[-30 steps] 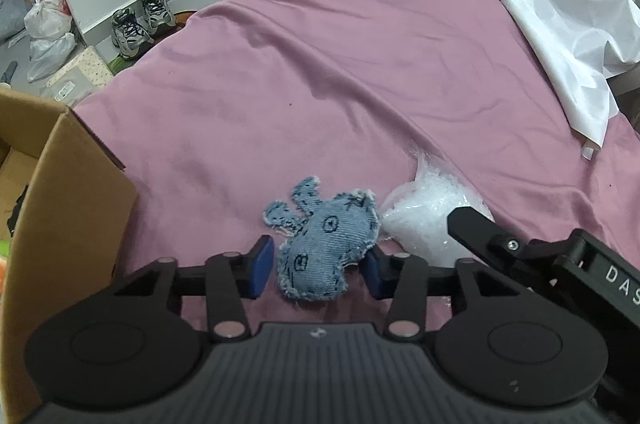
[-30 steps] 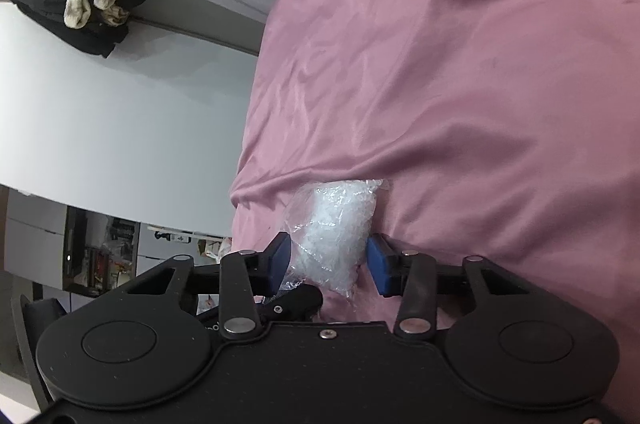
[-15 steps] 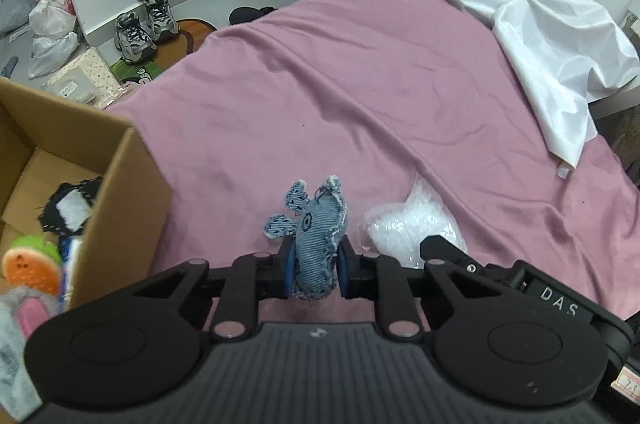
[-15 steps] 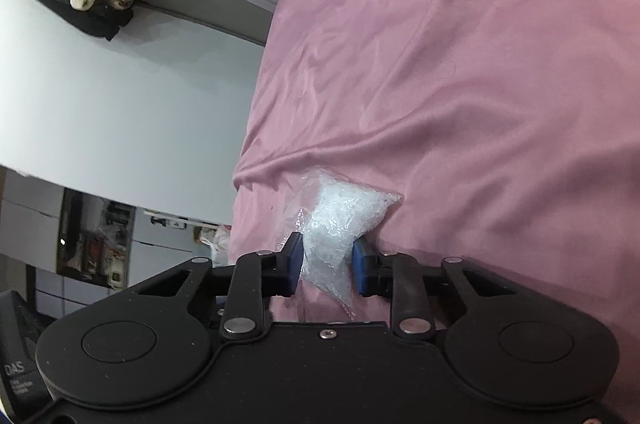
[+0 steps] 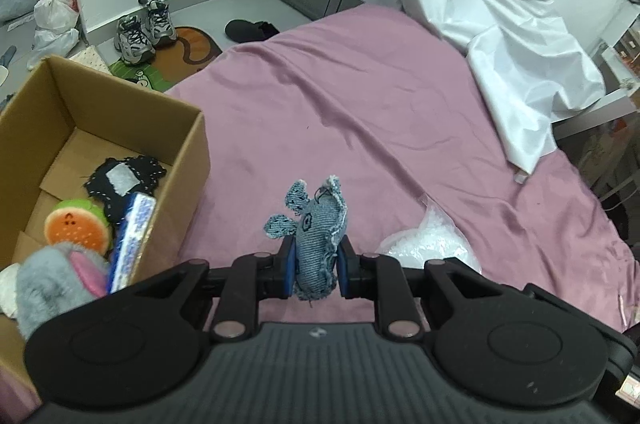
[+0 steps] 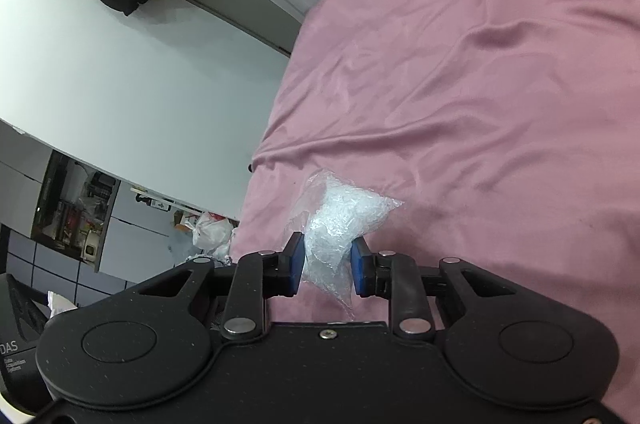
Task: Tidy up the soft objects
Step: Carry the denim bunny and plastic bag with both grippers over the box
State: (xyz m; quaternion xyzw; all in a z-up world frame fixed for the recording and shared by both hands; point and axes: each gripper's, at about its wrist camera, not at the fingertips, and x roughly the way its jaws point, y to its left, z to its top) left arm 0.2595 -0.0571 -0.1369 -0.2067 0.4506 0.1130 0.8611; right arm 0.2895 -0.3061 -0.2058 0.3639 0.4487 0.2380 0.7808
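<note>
box [image 5: 188,160]: brown cardboard, open-topped, at the near left on the bed; it already holds a black patch [image 5: 124,178], a watermelon-slice plush [image 5: 76,228], a blue-and-white packet [image 5: 134,232] and a grey plush [image 5: 52,288]; the near end looks crowded, so a toy dropped there may perch on the pile and roll back out
box wall: its right-hand wall stands between the toy and the inside; a low carry could catch the rim and push the light box along the sheet
left gripper [image 5: 316,268]: fingers narrow, pinching the denim toy [image 5: 318,236] by its lower half, clear of the pink bedsheet [image 5: 360,104]
denim toy: upright between the pads, ears and frayed edges free above; the stuffing is squeezed thin, so I judge a quick swing could let it slide out short of the box
right gripper [image 6: 327,266]: fingers have just been closing and are narrow, holding the bag of white filling [image 6: 340,220] between them, near the left edge of the bed
bag of white filling: clear, slick plastic with a loose tail hanging below the pads; the film may slip or tear under the squeeze, and falling here it could land on the floor
both hands: close side by side; heading for one box together they could knock into each other
</note>
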